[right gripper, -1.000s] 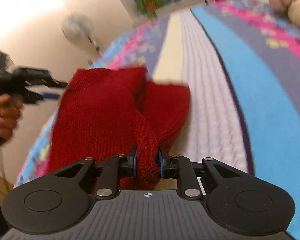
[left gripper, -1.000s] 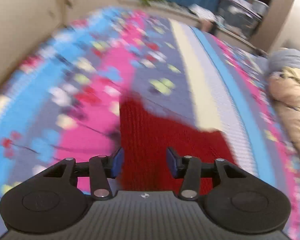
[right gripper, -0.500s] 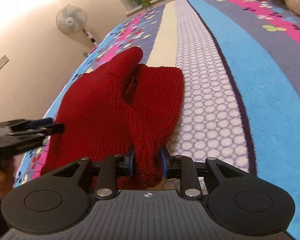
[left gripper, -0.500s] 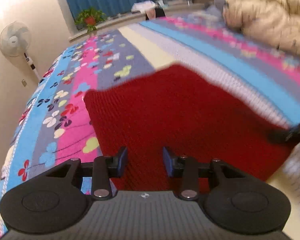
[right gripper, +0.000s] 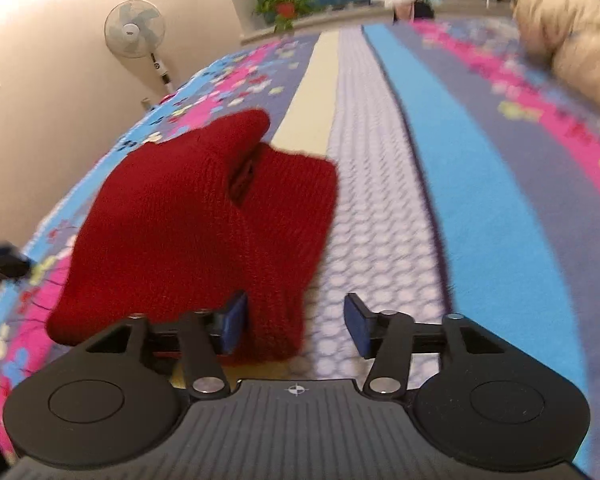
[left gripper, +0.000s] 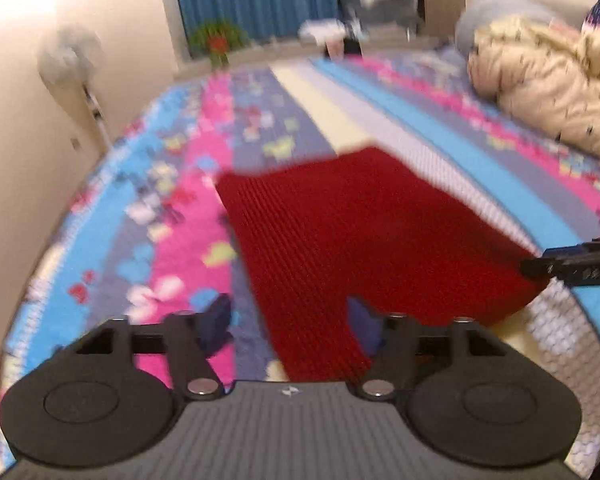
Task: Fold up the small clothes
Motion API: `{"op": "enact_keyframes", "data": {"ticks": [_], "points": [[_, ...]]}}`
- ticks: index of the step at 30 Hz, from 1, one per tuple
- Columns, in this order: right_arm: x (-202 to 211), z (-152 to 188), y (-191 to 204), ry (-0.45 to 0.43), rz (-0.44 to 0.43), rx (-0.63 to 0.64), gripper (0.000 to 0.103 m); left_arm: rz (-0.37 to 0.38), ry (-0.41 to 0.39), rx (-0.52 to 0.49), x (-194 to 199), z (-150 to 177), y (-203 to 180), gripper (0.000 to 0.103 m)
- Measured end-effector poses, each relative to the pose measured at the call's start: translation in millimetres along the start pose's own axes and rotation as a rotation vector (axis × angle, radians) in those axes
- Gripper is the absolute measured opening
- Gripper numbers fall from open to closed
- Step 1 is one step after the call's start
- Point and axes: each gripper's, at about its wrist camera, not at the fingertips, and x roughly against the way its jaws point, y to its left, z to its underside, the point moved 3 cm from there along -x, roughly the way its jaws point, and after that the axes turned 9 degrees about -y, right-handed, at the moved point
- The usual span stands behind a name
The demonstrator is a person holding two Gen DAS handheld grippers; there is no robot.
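Note:
A red knitted garment (left gripper: 360,240) lies folded on the striped, flowered bedspread (left gripper: 440,132). My left gripper (left gripper: 290,324) hangs over its near left corner with the jaws opening wide. The cloth's edge lies between them and neither pad presses it. In the right wrist view the garment (right gripper: 188,220) shows a bulging fold on top. My right gripper (right gripper: 296,326) is at its near end, jaws opening. The cloth rests against the left pad only, with a gap to the right pad. Each gripper's tip shows in the other's view: the right gripper (left gripper: 572,264) and the left gripper (right gripper: 0,264).
A beige padded jacket (left gripper: 548,80) is heaped at the far right of the bed. A standing fan (right gripper: 134,34) and a wall run along the bed's left edge. A potted plant (right gripper: 286,2) stands on the sill before a blue curtain.
The right jaws were shut on the garment's near end and have spread, letting it go. The left gripper swept across the garment and its jaws widened.

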Motion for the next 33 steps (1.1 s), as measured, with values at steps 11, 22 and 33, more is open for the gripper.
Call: {"op": "enact_keyframes", "data": {"ticks": [11,22,33], "points": [[118,-38,38,-0.292,0.095,0.044,0.101,-0.074,-0.177,0.106,121,0,-29,0.091],[87,19,34,-0.041,0.188,0.071,0.101,-0.228,0.015,0.119,77,43,-59,0.091],[64,17,36,-0.015,0.146,0.059,0.101,-0.204,0.062,0.167,43,43,-49,0.094]]}}
